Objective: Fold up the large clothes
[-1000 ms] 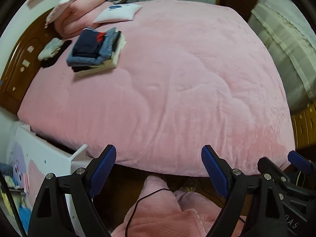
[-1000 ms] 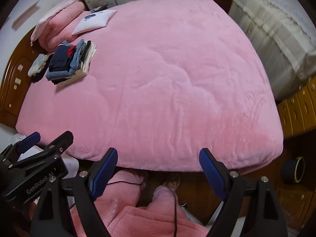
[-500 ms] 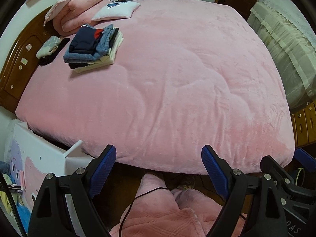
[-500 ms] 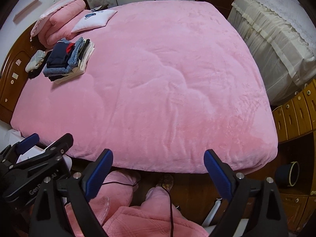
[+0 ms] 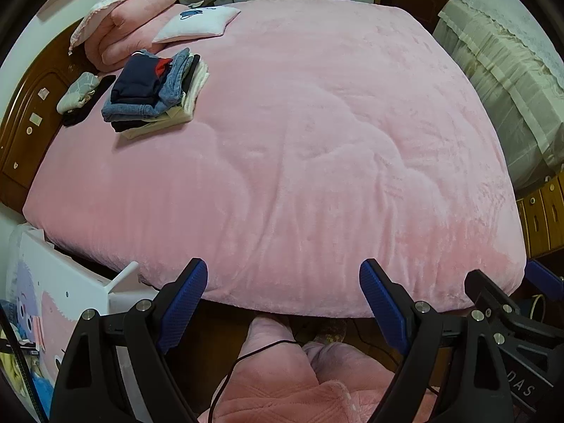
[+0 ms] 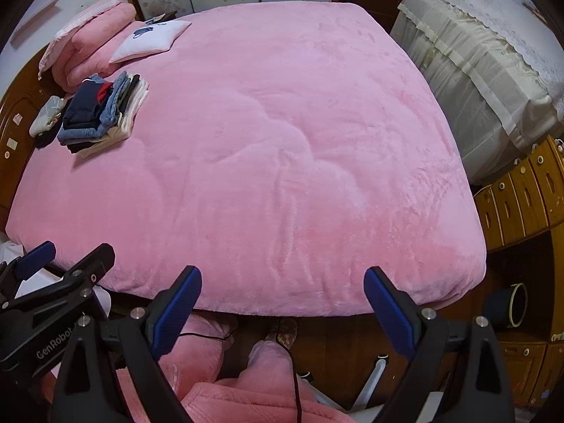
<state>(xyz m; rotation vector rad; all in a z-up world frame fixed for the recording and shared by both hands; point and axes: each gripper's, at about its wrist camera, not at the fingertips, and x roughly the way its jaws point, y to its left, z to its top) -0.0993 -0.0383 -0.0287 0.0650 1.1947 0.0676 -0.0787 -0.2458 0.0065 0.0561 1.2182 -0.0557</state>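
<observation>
You are standing at the near edge of a wide bed [image 5: 299,141] covered by a pink plush blanket [image 6: 282,148], in a bedroom with a wooden headboard [image 5: 24,112] on the left and a covered piece of furniture on the right. Both sets of tongs are hanging over that near edge, angled down at the blanket. The left tongs [image 5: 282,296] are standing released with nothing between the blue pads, and the right tongs [image 6: 282,299] are likewise released and gripping nothing.

A stack of folded clothes [image 5: 155,93] is lying on the far left of the bed, near the white pillow [image 5: 197,23] and a rolled pink quilt [image 5: 130,21]. No unfolded large garment is showing on the open blanket, so you seem to be between pieces: one fold finished, the next not yet fetched. The next move is probably calling for picking up a fresh garment and spreading it flat on the clear middle of the bed.

The left view is showing a white printed board [image 5: 60,292] at the near left of the bed, which the right view is barely catching. The right view is showing wooden drawers [image 6: 521,197] and a dark round tub [image 6: 511,305] on the floor at the right.
</observation>
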